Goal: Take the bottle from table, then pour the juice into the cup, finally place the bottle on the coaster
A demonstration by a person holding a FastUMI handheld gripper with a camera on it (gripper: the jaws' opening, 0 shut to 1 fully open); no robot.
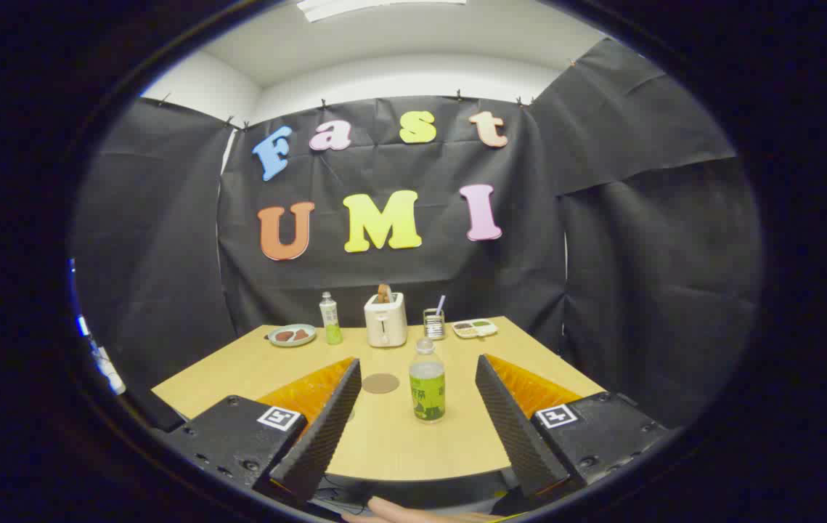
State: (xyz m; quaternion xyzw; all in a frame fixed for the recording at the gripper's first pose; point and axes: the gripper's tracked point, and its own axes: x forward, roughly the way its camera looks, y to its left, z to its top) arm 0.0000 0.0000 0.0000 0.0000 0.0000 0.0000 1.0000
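Fingers (344,407) of the gripper (418,367) are standing wide apart as the bottle (427,383) is waiting upright between them (coaster (380,383) just beside it), and closing off-centre risks tipping it.

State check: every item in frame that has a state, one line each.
Claw: open, fingers apart, touching nothing.
Clear plastic bottle with green label: upright on the wooden table, capped, ahead between the fingers, ungrasped.
Round brown coaster: flat, bare, left of that bottle.
Cream toaster: upright, something brown sticking out of its slot.
Small green bottle: upright, capped.
Pale round plate: holds brown food.
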